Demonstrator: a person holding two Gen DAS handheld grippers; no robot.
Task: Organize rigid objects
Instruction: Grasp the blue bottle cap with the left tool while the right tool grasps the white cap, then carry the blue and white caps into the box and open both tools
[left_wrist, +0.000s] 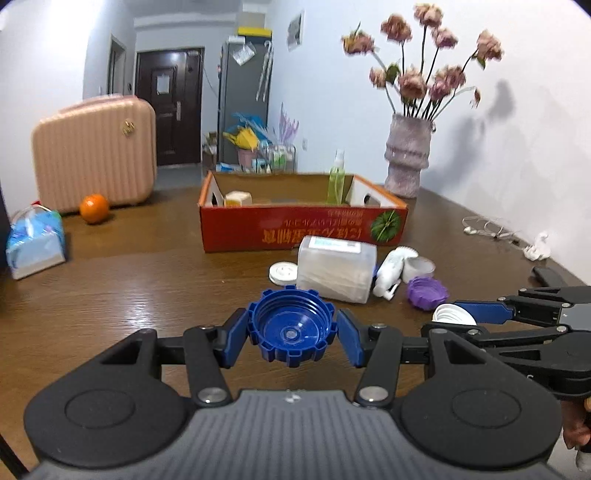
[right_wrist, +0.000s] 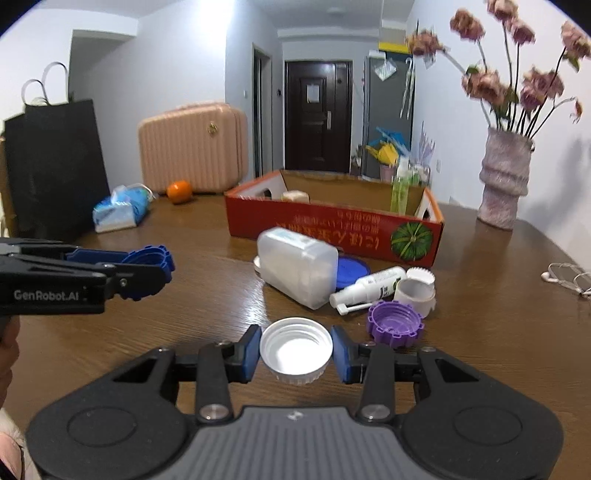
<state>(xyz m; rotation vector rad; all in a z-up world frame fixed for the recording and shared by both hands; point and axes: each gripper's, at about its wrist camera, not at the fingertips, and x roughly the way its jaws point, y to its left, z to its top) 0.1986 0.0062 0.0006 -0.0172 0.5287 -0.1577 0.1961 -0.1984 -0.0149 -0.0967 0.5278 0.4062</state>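
Wooden table (left_wrist: 129, 280) carries the clutter; left gripper (left_wrist: 291, 334) clamps a blue cap (left_wrist: 291, 328), right gripper (right_wrist: 295, 350) a white cap (right_wrist: 295, 349); carry both level over the red box (left_wrist: 295, 229), releasing low inside

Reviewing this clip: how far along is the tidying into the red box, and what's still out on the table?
Early on. Done: the red box holds only a green spray bottle and a pale block. In hand: left gripper clamps a blue cap; right gripper clamps a white cap. Left out: clear container, white spray bottle, purple cap, white cup, blue lid.
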